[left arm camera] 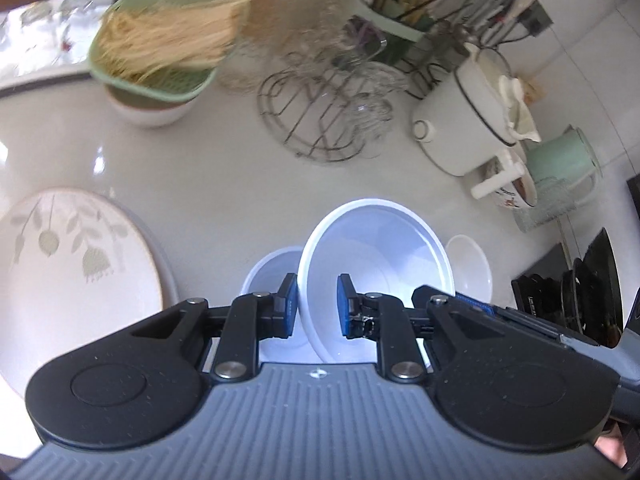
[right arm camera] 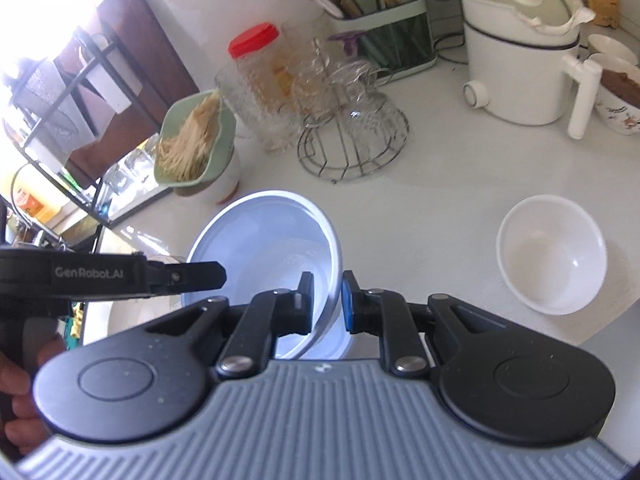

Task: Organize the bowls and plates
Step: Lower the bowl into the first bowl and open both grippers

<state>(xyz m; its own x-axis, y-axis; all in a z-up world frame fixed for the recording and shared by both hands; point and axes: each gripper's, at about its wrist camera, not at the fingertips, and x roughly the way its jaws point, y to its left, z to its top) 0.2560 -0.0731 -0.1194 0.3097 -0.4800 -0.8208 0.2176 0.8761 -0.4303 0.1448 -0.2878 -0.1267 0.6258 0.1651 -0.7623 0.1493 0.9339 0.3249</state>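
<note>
Glossy whites on a polished bench

The large white bowl (right arm camera: 276, 240) looks smooth and glossy, like the small bowl (right arm camera: 552, 254) at right; the bench (left arm camera: 224, 168) is pale and shiny. Upper centre, the wire rack (right arm camera: 352, 152) is bare metal, the jar (right arm camera: 260, 88) textured clear plastic. Each tool (left arm camera: 318, 306) is matt black plastic with blue pads (right arm camera: 347, 304).

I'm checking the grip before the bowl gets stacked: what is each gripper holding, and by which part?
Both hold the same white bowl by its rim: the left gripper on its left side, the right gripper on the opposite edge.
</note>
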